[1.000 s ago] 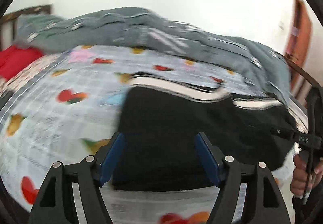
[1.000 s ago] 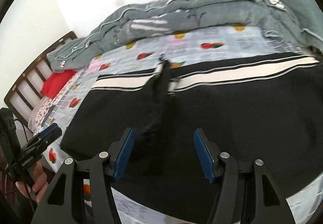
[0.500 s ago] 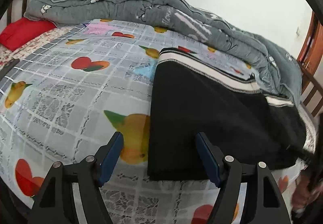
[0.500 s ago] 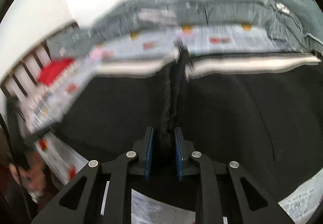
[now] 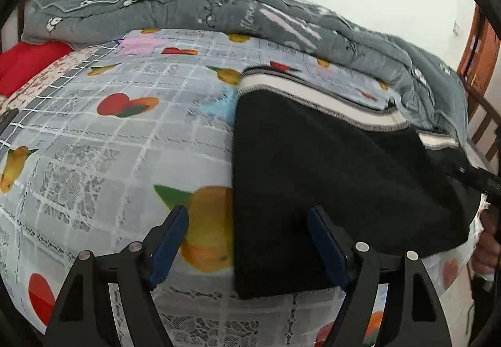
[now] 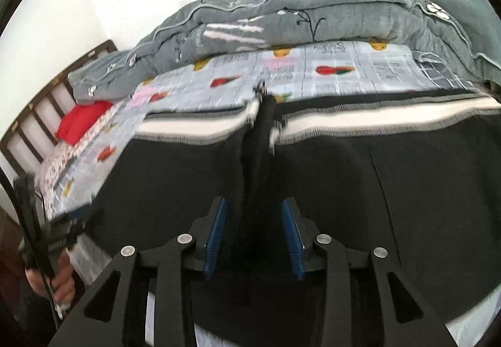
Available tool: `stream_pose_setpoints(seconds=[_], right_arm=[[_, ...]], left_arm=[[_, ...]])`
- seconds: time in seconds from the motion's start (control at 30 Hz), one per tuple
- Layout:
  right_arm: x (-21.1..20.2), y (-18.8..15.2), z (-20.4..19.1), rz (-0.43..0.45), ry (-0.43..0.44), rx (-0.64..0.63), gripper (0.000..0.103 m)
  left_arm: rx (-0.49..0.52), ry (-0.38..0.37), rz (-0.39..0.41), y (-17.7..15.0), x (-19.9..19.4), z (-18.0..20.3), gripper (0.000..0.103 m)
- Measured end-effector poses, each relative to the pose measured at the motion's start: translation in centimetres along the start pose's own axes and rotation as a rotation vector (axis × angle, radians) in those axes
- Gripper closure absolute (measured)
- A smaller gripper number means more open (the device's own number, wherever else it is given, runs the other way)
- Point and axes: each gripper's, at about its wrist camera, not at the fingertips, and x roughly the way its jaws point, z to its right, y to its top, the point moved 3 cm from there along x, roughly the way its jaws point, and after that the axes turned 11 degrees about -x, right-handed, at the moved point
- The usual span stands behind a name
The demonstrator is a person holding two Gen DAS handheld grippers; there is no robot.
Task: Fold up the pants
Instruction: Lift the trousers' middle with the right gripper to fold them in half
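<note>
The fold looks partly done: the black pants point(image 5: 328, 165) lie flat on the bed point(image 5: 125, 134), already doubled into a neat block, with further folds left. The left gripper point(image 5: 247, 240), fingers apart, straddles their near-left corner. The right gripper point(image 6: 255, 237), fingers apart, flanks a raised black ridge below the white-striped waistband point(image 6: 360, 123).

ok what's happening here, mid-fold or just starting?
Mid-fold, by the look of it. A person with two handheld grippers is working black pants with a striped white waistband, spread on a fruit-print bedsheet. The right gripper is open, its fingers straddling a raised ridge of fabric at the middle of the pants, not clamping it. The left gripper is open over the near left corner of the pants, holding nothing. A grey quilt is bunched along the far side.
</note>
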Motion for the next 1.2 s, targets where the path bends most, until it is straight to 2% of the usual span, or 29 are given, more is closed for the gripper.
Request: stream_pose_setpoints(seconds=[0.07, 0.2, 0.23, 0.27, 0.3, 0.33, 0.4, 0.5, 0.53, 0.6, 0.67, 0.73, 0.8, 0.83, 0.93, 1.03, 1.1, 1.2], right_arm=[[1.9, 1.2, 0.5, -0.031, 0.007, 0.016, 0.049], [6.7, 1.6, 1.1, -0.151, 0.045, 0.081, 0.05], [7.0, 1.8, 0.8, -0.14, 0.023, 0.057, 0.055], [7.0, 2.0, 0.3, -0.143, 0.034, 0.024, 0.088], [6.5, 2.3, -0.1, -0.128, 0.032, -0.005, 0.089], [5.3, 2.5, -0.1, -0.066, 0.039, -0.005, 0.089], [4.3, 2.1, 0.7, -0.021, 0.076, 0.049, 0.089], [7.0, 0.3, 1.2, -0.123, 0.03, 0.055, 0.082], [6.6, 0.3, 1.0, -0.1, 0.021, 0.037, 0.082], [5.1, 0.5, 0.7, -0.109, -0.004, 0.027, 0.079], [2.3, 0.2, 0.7, -0.044, -0.031, 0.038, 0.077], [0.4, -0.8, 0.2, -0.001, -0.053, 0.014, 0.071], [-0.1, -2.5, -0.5, -0.013, -0.054, -0.032, 0.062], [0.4, -3.7, -1.0, -0.027, -0.042, -0.053, 0.062], [-0.1, -5.3, -1.4, 0.023, -0.069, -0.089, 0.062], [-2.8, -5.3, -0.3, 0.033, -0.015, -0.006, 0.062], [-5.9, -5.6, 0.9, 0.09, -0.063, -0.022, 0.062], [-9.9, -6.7, 4.8, 0.129, -0.214, -0.006, 0.057]], left_arm=[[-0.02, -0.001, 0.013, 0.6, -0.1, -0.5, 0.027], [-0.062, -0.025, 0.015, 1.5, 0.1, -1.1, 0.027], [-0.07, -0.029, 0.014, 1.7, 0.3, -1.3, 0.027], [-0.075, -0.031, 0.014, 1.8, 0.3, -1.3, 0.027], [-0.079, -0.035, 0.014, 2.0, 0.4, -1.4, 0.027], [-0.078, -0.034, 0.015, 2.2, 0.4, -1.4, 0.027], [-0.068, -0.029, 0.025, 2.5, 0.4, -1.2, 0.027], [-0.057, -0.037, 0.011, 2.9, 0.9, -0.6, 0.027], [-0.05, -0.027, 0.003, 3.0, 1.2, -0.3, 0.027], [-0.022, -0.003, -0.001, 3.2, 1.5, 0.4, 0.027], [-0.008, -0.008, 0.01, 3.2, 1.3, 0.9, 0.027], [-0.021, -0.012, 0.013, 3.2, 1.2, 1.0, 0.027], [-0.046, -0.014, 0.015, 3.1, 1.3, 1.0, 0.027], [-0.053, -0.008, 0.013, 3.1, 1.4, 1.1, 0.028], [-0.069, 0.008, 0.0, 2.7, 1.9, 1.4, 0.029], [-0.073, 0.023, -0.039, 1.9, 2.1, 1.8, 0.029], [-0.059, 0.036, -0.042, 1.6, 1.8, 2.0, 0.029], [-0.068, 0.037, -0.036, 1.8, 1.3, 2.0, 0.029]])
